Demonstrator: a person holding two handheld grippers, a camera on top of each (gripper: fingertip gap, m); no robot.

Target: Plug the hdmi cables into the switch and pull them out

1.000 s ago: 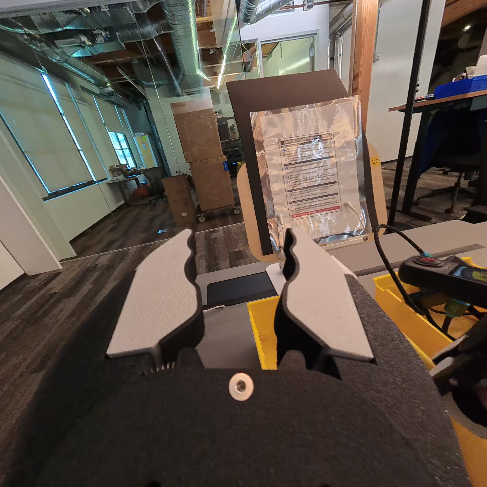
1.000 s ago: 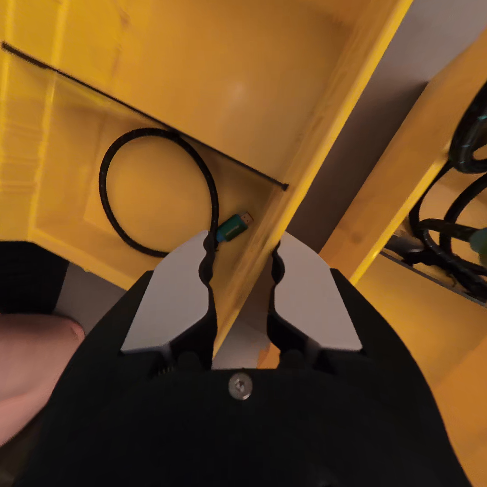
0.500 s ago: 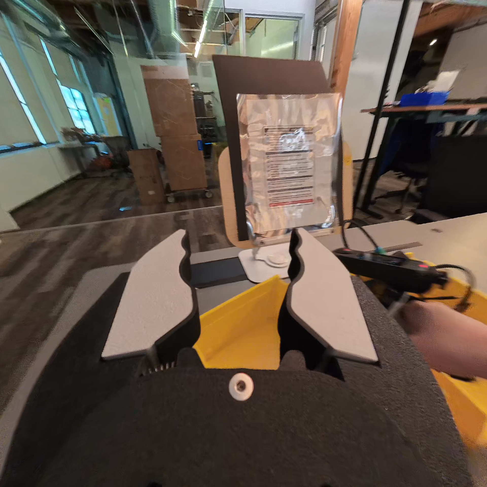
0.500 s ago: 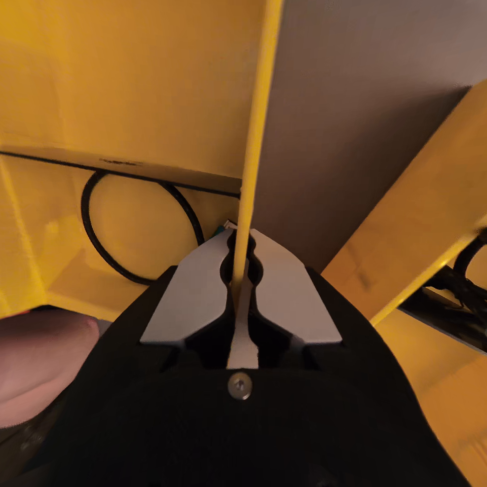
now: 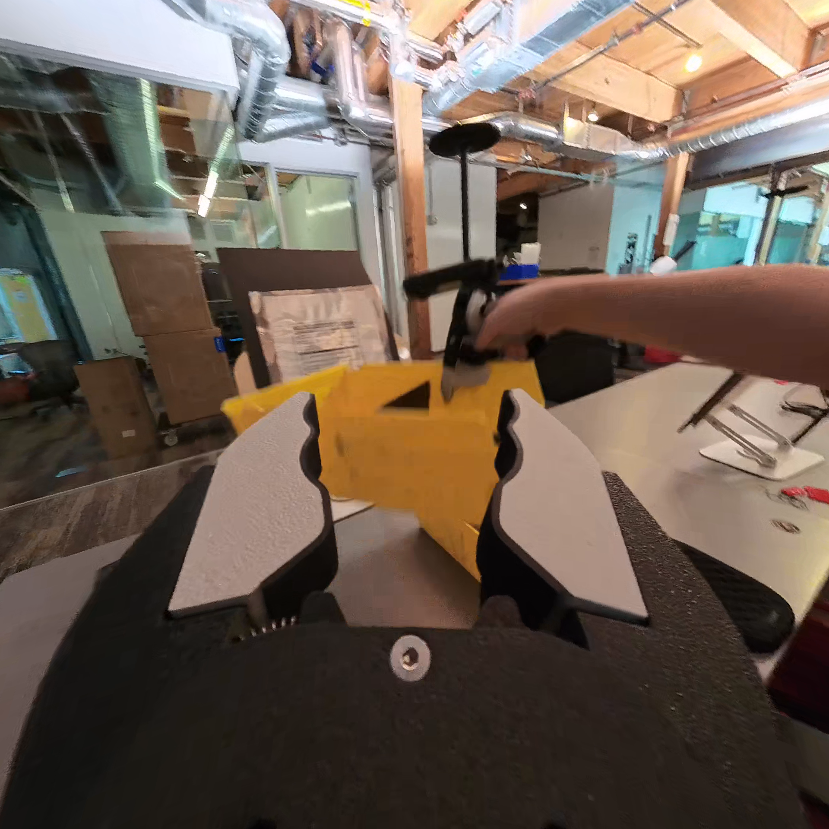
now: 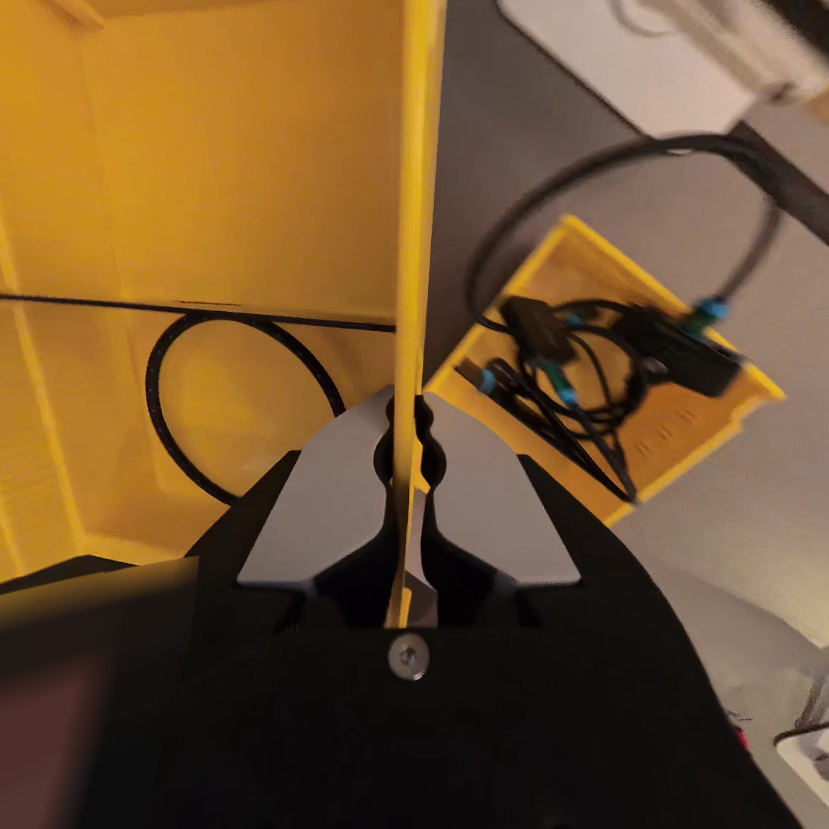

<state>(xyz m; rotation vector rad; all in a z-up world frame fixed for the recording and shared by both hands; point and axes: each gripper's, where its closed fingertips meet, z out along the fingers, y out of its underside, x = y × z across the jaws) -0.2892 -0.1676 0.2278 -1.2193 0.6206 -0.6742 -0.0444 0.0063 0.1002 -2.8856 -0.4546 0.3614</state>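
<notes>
My right gripper [image 6: 406,399] is shut on the side wall of a yellow bin [image 6: 417,224] and holds it lifted above the table. A black cable loop [image 6: 242,403] lies inside that bin. In the left wrist view the same bin [image 5: 403,430] hangs tilted from the right gripper [image 5: 462,381], held by a hand. Below, a second yellow bin [image 6: 682,430] on the table holds the black switch [image 6: 673,354] and several black HDMI cables [image 6: 578,403] with blue and green plugs. My left gripper [image 5: 408,430] is open and empty, facing the lifted bin.
A grey table [image 5: 673,448] stretches right, with a white-based stand [image 5: 758,453] and small red items [image 5: 803,493]. A silver bag on a dark board [image 5: 323,327] stands behind. A white device [image 6: 650,67] lies at the table's far side. Some 35 cm of space lies between my two pairs of fingers.
My right gripper closed on the yellow bin's wall and lifted it off the table; the second bin dropped away below. My left gripper swung right to face the lifted bin, staying open.
</notes>
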